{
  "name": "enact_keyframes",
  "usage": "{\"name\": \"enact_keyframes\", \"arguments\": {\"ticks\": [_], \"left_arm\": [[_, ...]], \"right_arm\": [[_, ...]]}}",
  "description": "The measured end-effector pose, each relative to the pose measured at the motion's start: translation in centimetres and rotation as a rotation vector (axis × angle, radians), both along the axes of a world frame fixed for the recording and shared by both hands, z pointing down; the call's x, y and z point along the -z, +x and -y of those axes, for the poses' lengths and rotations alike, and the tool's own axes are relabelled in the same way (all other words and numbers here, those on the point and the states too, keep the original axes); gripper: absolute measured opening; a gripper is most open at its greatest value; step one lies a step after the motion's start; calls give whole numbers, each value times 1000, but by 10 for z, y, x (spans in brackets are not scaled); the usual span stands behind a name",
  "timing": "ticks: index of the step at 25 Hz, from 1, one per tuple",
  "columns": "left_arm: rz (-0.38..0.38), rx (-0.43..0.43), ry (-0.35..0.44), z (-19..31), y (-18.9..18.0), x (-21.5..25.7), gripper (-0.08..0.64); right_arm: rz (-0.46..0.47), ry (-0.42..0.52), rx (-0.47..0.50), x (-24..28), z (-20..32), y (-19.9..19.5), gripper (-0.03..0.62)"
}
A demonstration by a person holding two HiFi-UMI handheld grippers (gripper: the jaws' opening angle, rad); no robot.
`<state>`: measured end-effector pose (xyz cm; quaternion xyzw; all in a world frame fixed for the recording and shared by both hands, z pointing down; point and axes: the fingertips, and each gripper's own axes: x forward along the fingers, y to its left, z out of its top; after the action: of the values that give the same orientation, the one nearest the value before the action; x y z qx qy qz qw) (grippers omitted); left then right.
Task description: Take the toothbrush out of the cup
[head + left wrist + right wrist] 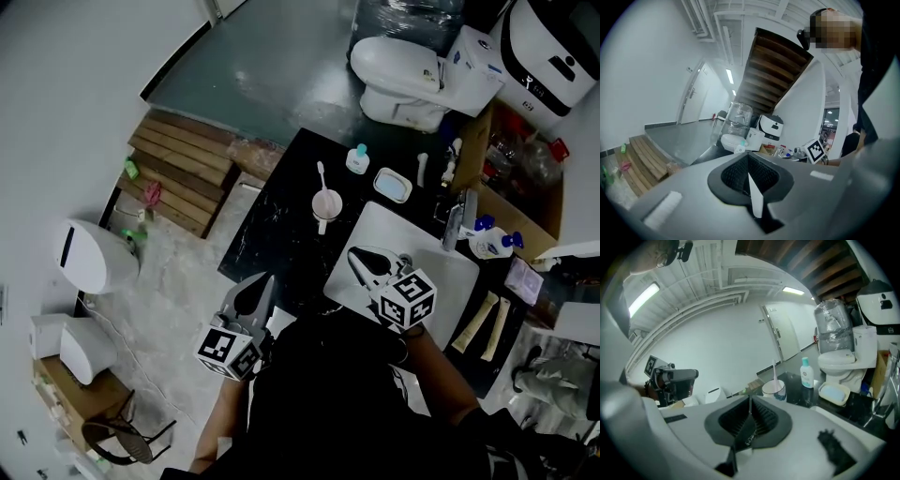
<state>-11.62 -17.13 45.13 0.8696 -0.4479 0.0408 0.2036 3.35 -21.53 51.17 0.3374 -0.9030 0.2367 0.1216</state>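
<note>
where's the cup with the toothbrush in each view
Head view: the cup stands on the black counter, just left of the sink, a little above centre.
Left gripper view: not in it.
Right gripper view: the cup shows just above the jaws, a little right of centre.
Shared landmark: the white toilet, seen in all three views.

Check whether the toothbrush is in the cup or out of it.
In the cup. The toothbrush stands upright inside the cup on the black counter, bristle end up.
</note>
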Motion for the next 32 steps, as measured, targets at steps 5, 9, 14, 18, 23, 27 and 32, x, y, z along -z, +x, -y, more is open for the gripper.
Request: {"name": "enact_keyframes", "arguments": {"ticks": [5, 9, 14, 18, 23, 27, 32], "left_arm": [[-18, -27, -6, 13, -3, 0, 9], [-21, -44, -16, 14, -7, -6, 9], [-59, -35, -29, 16, -13, -5, 22], [-58, -48, -25, 15, -14, -3, 41], [-49, -53, -26, 14, -16, -5, 46], [-40, -51, -27, 13, -17, -7, 44], [-34, -46, -27, 15, -15, -10, 34]], "right_arm": [[-27, 2, -6, -5, 21, -13, 15], [-8, -8, -36, -6, 42, -21, 15], [-45, 21, -53, -8, 71, -33, 17], [-62, 12, -65, -11, 87, -38, 17], [-115, 5, -66, -26, 102, -42, 33], [-143, -7, -76, -37, 114, -42, 57], [-188, -11, -84, -46, 130, -43, 69]]}}
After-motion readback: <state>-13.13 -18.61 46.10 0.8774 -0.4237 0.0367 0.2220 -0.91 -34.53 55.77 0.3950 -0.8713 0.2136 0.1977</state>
